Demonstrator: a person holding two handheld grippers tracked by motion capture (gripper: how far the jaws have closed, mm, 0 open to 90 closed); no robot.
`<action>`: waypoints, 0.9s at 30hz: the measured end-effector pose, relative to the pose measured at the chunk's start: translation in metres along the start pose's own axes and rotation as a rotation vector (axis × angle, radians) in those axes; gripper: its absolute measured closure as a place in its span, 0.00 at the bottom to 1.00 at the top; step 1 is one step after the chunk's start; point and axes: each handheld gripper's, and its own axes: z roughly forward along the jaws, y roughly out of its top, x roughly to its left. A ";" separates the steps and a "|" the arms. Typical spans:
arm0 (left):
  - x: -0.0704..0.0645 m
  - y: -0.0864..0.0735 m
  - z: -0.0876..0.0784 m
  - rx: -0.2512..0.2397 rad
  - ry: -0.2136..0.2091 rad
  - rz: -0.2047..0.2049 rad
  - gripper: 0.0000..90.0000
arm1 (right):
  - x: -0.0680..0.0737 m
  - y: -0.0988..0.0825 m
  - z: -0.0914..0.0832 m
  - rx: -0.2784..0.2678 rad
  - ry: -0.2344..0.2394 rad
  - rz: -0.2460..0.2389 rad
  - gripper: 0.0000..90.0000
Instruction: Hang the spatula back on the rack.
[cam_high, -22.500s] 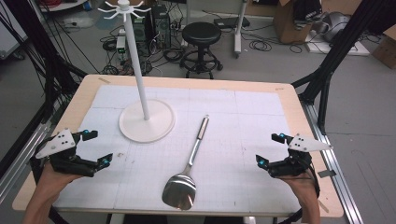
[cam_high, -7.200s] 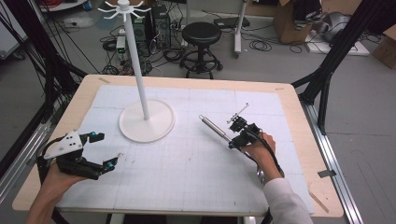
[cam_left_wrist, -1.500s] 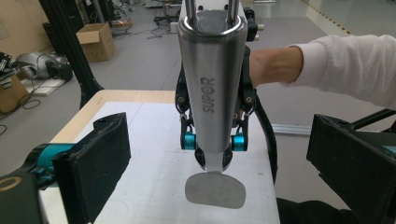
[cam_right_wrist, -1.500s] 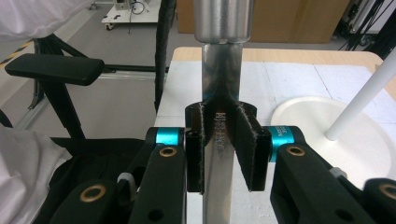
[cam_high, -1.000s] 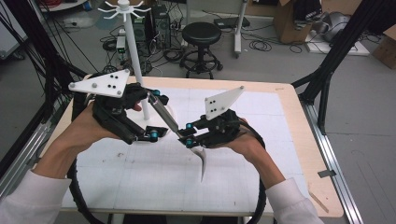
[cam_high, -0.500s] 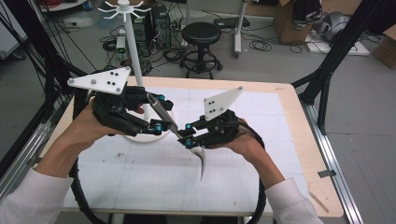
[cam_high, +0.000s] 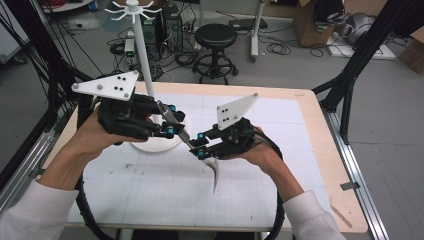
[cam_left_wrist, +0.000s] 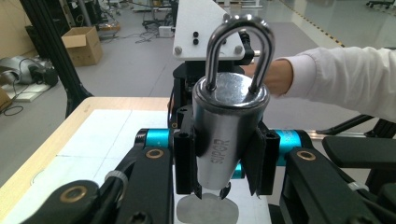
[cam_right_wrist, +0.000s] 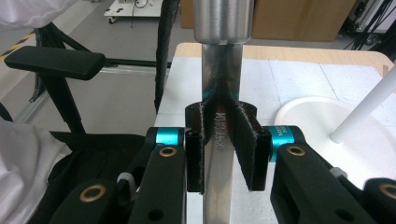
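A steel spatula (cam_high: 215, 175) hangs over the table, blade down, held between both grippers. My left gripper (cam_high: 172, 126) has just been closing and is now shut on the thick round handle (cam_left_wrist: 229, 122), just below its hanging loop (cam_left_wrist: 239, 44). Lower down, my right gripper (cam_high: 200, 145) is shut on the flat shaft (cam_right_wrist: 223, 93). In the right gripper view the pads (cam_right_wrist: 245, 140) press the shaft from both sides. The blade (cam_left_wrist: 206, 213) shows past the left gripper's jaws.
A white hanging stand with a round base (cam_high: 150, 145) and tall pole (cam_high: 144, 65) rises just behind the left hand; its base (cam_right_wrist: 317, 126) lies beyond the right gripper. A black stool (cam_high: 215, 37) and cables sit on the floor beyond the table's wooden far edge (cam_high: 280, 93).
The left gripper's jaws have closed in onto the spatula's handle. Both hands and the spatula have stayed where they were.
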 end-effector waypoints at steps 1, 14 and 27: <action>0.000 0.000 0.000 0.000 0.002 -0.003 0.76 | 0.000 0.000 0.000 -0.001 -0.001 0.001 0.83; -0.003 0.007 0.000 -0.005 0.029 -0.006 0.76 | 0.000 0.000 0.002 -0.020 0.022 0.026 0.71; -0.001 0.007 -0.013 0.015 0.108 -0.027 0.76 | 0.000 -0.019 0.000 -0.018 -0.072 0.067 0.01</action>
